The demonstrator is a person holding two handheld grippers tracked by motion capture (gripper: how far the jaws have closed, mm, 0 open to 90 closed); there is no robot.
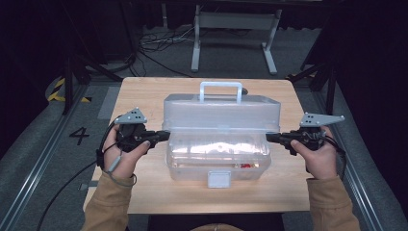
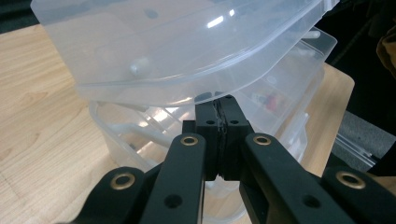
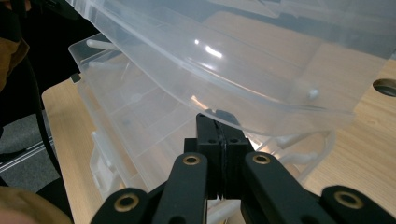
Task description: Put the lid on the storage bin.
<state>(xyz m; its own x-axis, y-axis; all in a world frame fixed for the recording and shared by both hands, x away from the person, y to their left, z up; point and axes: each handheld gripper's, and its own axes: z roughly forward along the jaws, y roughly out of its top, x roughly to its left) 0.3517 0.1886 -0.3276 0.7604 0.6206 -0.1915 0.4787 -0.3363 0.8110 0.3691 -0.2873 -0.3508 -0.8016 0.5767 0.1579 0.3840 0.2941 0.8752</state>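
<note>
Jaws closed, both grippers [image 1: 166, 135] [image 1: 269, 137] flank raised lid [image 1: 221, 113].

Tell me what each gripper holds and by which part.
Both grippers, left gripper and right gripper, have shut jaws tucked under the end edges of the box lid, propping it open; no plastic visibly pinched.

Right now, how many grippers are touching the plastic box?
2. The left gripper is shut, its tip under the lid at the left end of the plastic box; the right gripper is shut under the lid's right end.
</note>
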